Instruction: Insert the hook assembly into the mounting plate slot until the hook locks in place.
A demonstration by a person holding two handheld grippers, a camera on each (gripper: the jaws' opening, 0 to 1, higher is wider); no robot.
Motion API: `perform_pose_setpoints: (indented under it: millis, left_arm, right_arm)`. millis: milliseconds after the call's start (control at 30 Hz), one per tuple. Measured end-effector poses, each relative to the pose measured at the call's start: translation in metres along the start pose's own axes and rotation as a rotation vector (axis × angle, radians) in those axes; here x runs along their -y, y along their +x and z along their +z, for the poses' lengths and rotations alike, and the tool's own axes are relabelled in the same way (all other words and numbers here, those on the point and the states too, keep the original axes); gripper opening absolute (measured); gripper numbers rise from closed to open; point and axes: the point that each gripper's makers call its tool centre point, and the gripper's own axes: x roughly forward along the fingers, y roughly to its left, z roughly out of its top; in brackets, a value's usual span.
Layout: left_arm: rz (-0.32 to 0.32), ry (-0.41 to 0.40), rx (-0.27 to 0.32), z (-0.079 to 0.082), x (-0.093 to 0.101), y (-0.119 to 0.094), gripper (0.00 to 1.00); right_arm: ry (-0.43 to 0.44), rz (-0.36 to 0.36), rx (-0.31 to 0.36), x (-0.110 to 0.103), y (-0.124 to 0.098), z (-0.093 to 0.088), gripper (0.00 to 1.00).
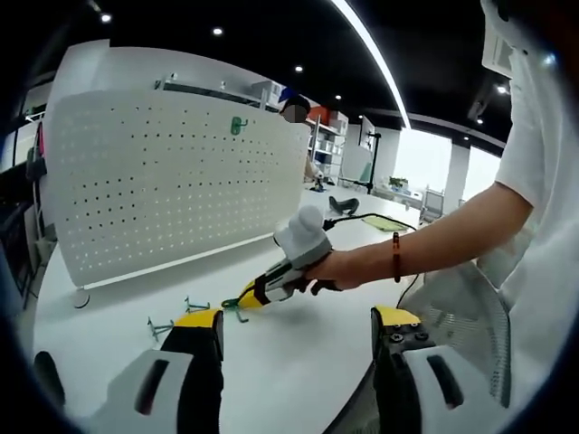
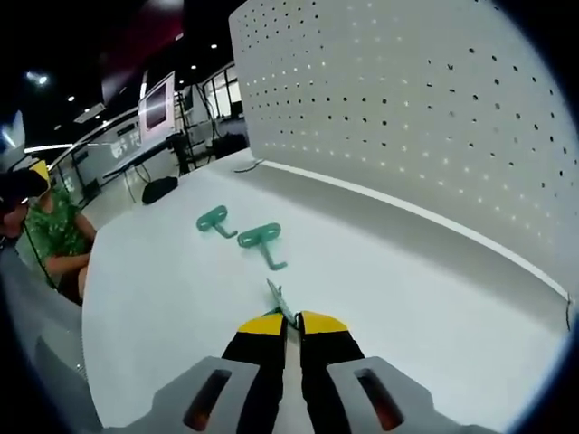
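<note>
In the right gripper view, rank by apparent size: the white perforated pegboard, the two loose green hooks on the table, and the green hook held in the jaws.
1. White perforated pegboard, largest.
2. The two loose green metal hooks look alike; unranked.
3. Green hook clamped in the right gripper: smallest showing, mostly hidden.

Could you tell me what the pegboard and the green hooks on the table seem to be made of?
Pegboard: likely painted sheet metal, judging by its thin, rigid white panel with even punched holes. Green hooks: probably coated metal or plastic; uniform matte teal with thin bent stems, so it stays uncertain. One hook sits pinched in the right tool.
</note>
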Motion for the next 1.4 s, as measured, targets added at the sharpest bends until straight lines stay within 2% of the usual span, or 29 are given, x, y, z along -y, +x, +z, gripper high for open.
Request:
perform_pose_setpoints:
  millis: [200, 333, 733, 933, 1033, 1100, 1233, 1400]
  left_arm:
    - [0.000, -0.001, 0.002, 0.000, 0.001, 0.000, 0.68]
    - [-0.003, 0.005, 0.007, 0.001, 0.003, 0.000, 0.68]
    - [-0.017, 0.020, 0.025, 0.006, 0.009, 0.002, 0.67]
    - [-0.018, 0.012, 0.045, 0.010, 0.010, 0.001, 0.67]
    - [-0.020, 0.018, 0.044, 0.009, 0.012, 0.000, 0.67]
    - [-0.024, 0.019, 0.044, 0.009, 0.013, 0.000, 0.66]
    - [-0.025, 0.028, 0.042, 0.009, 0.015, -0.001, 0.66]
    - [-0.029, 0.019, 0.045, 0.009, 0.016, -0.001, 0.64]
  right_arm:
    - [-0.011, -0.004, 0.003, -0.004, -0.005, 0.002, 0.03]
    - [0.020, -0.010, 0.006, -0.004, -0.012, 0.003, 0.02]
    - [0.037, -0.023, 0.011, -0.014, -0.035, 0.011, 0.01]
    - [0.087, -0.006, 0.023, -0.027, -0.048, 0.014, 0.01]
    - [0.185, -0.006, 0.001, -0.031, -0.053, 0.011, 0.01]
    - [0.191, 0.002, 0.021, -0.034, -0.056, 0.013, 0.01]
    - [0.211, 0.005, -0.004, -0.040, -0.062, 0.011, 0.01]
    - [0.227, 0.012, 0.000, -0.049, -0.071, 0.014, 0.01]
